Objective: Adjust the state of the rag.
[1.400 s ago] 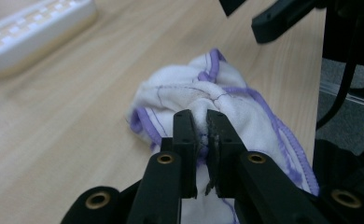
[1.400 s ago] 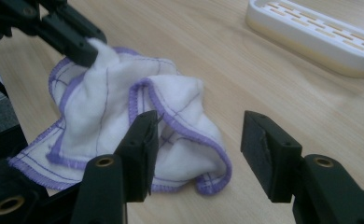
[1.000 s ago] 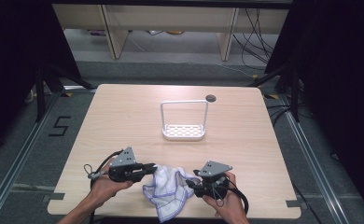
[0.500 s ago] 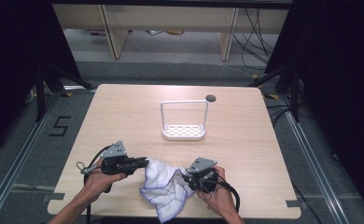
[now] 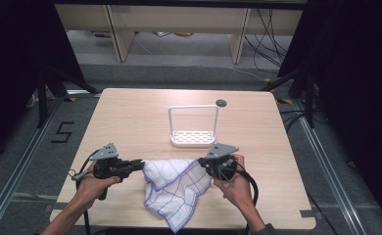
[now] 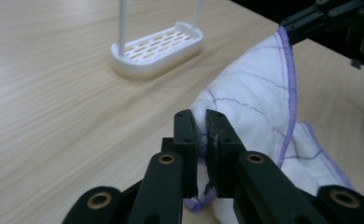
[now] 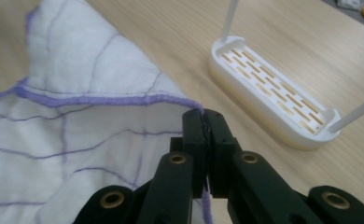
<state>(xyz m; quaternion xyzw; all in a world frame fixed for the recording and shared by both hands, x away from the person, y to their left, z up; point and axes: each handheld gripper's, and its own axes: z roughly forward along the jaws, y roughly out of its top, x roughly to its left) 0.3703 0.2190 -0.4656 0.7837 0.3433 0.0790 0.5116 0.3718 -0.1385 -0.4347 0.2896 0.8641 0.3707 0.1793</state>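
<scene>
A: Looking at the high view: since a moment ago the cloth (image 5: 175, 188) is being stretched wider between the left claw (image 5: 139, 165) and right claw (image 5: 202, 164), low centre, so spreading seems underway.

B: Left gripper view: claw (image 6: 200, 127) is clamping soft quilted fabric (image 6: 250, 98).

A: Right gripper view: claw (image 7: 203, 122) is pinching the purple-stitched hem (image 7: 101, 99); slotted white rack (image 7: 271, 91) is sitting upper right on the wooden surface (image 7: 287, 28).

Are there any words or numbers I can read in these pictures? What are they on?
"5": black mark on the grey floor, left of the table.
Cloth, white rack, left tongs and right tongs: no writing that can be read.
</scene>
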